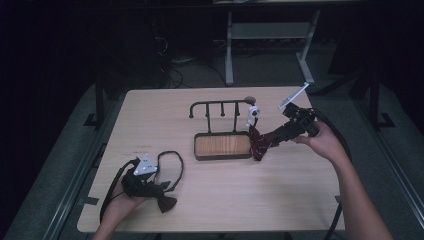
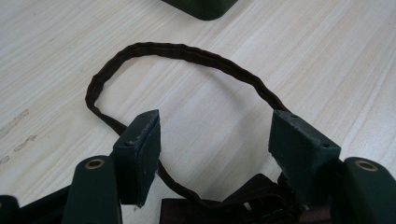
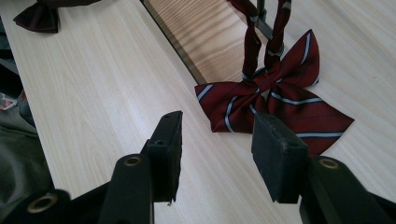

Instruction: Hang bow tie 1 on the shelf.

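Red striped bow tie (image 3: 275,100) lying flat on the table (image 3: 107,93), just beyond the tips of the right gripper (image 3: 217,140), a little toward its right-hand jaw and outside the gap; jaws apart, nothing between them, pads clear of the cloth. Neck band of that tie running up from the knot to the rack (image 1: 222,111) behind the tray (image 1: 223,145), looped over a peg near the white clip (image 1: 253,114). In the high view, same tie (image 1: 257,142) hanging at the tray's right end, with the right gripper (image 1: 278,136) angled down at it from the right. Dark bow tie (image 1: 166,202) near the table's front left, just beside the left gripper (image 1: 150,186). In the left gripper view, jaws spread wide over bare wood, thin dark strap (image 2: 187,53) arcing on the table ahead of the left gripper (image 2: 215,135) and passing under both pads, the bow itself bunched low between the jaw roots; strap lying loose, not pinched.
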Demonstrator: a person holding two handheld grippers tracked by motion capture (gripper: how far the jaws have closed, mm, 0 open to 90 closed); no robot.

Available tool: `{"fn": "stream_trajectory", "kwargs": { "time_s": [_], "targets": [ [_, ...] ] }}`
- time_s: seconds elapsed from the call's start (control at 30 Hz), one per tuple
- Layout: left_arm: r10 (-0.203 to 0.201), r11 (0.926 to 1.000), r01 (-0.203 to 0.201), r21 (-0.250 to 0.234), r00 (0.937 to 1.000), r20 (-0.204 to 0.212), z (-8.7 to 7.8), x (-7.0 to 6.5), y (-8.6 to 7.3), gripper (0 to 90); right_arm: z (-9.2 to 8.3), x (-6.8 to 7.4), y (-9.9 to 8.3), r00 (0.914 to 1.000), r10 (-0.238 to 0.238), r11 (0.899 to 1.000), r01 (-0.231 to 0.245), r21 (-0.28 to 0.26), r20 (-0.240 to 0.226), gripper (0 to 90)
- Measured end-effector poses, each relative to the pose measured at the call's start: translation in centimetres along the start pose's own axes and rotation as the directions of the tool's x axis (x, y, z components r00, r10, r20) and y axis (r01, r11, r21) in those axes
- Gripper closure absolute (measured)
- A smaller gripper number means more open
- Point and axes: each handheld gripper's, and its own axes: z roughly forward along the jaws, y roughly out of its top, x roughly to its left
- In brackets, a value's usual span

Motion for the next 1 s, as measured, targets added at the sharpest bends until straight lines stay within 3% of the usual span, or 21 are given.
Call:
{"fn": "stream_trajectory", "kwargs": {
  "time_s": [0.27, 0.4, 1.0],
  "targets": [
    [0.003, 1.0, -0.003, 0.003, 1.0, 0.001, 0.1, -0.1, 0.0, 34.8, 0.4, 0.2, -1.6, 1.0, 0.008, 1.0, -0.007, -0.028, 0.006, 50.0],
    [0.003, 1.0, -0.003, 0.007, 1.0, 0.003, 0.2, -0.2, 0.0, 34.8, 0.7, 0.0, -2.3, 0.9996, 0.026, 0.999, -0.026, -0.024, 0.003, 49.2],
    [0.003, 0.9999, -0.003, 0.011, 1.0, 0.002, 0.2, -0.1, 0.0, 34.8, 2.1, 0.7, -4.7, 0.9997, 0.023, 0.999, -0.022, -0.032, 0.004, 46.3]
  ]
}}
